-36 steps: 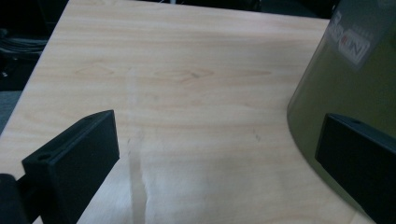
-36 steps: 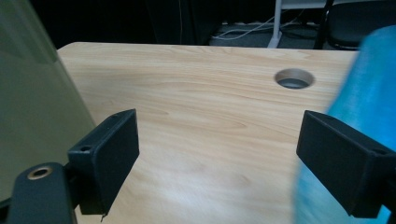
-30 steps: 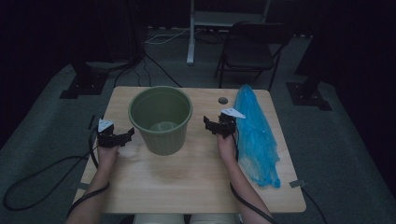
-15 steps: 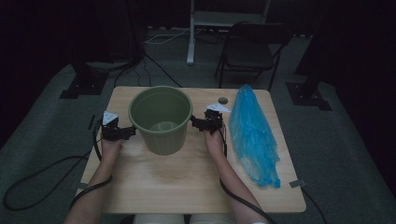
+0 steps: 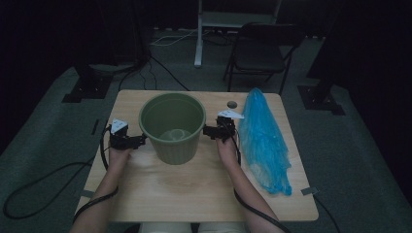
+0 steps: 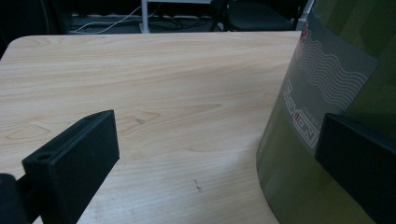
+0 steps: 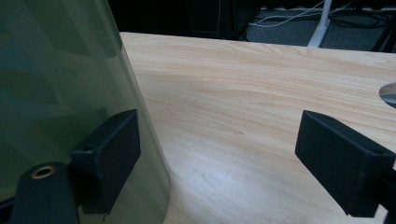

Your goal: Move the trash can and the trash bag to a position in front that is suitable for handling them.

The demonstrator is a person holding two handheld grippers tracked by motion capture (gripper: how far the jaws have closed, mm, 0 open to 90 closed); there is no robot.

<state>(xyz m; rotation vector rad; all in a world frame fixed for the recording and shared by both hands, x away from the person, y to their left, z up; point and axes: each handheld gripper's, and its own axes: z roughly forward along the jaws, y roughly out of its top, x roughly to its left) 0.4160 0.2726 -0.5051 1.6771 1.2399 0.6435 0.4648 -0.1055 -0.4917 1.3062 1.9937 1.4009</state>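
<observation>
Over the last second both grippers closed in on the green bin from opposite sides. Left gripper (image 5: pixel 137 141), jaws apart, now sits at the bin's 9 o'clock; in the left gripper view one pad lies against or just in front of the labelled wall of the green plastic bin (image 6: pixel 327 107), the other over bare tabletop (image 6: pixel 154 93). Right gripper (image 5: pixel 210 131), which a second ago was nearer the bag, has come in to the bin's 3 o'clock; jaws also apart, one pad at the bin wall (image 7: pixel 56 93), whether touching I cannot tell. Neither gripper is clamped on anything. Judgement: this is the approach to a two-sided hold on the bin, likely to steady or shift it before lining; grasp not yet made. Bin (image 5: pixel 171 127) stands upright at tabletop centre, slightly toward 12 o'clock; inside, only a pale patch on the floor, apparently empty. Crumpled blue plastic bag (image 5: pixel 264 141) lies lengthwise along the 3 o'clock edge, just beyond the right hand (image 5: pixel 227 151), untouched. A round cable hole (image 5: pixel 232 104) sits near the far edge.
</observation>
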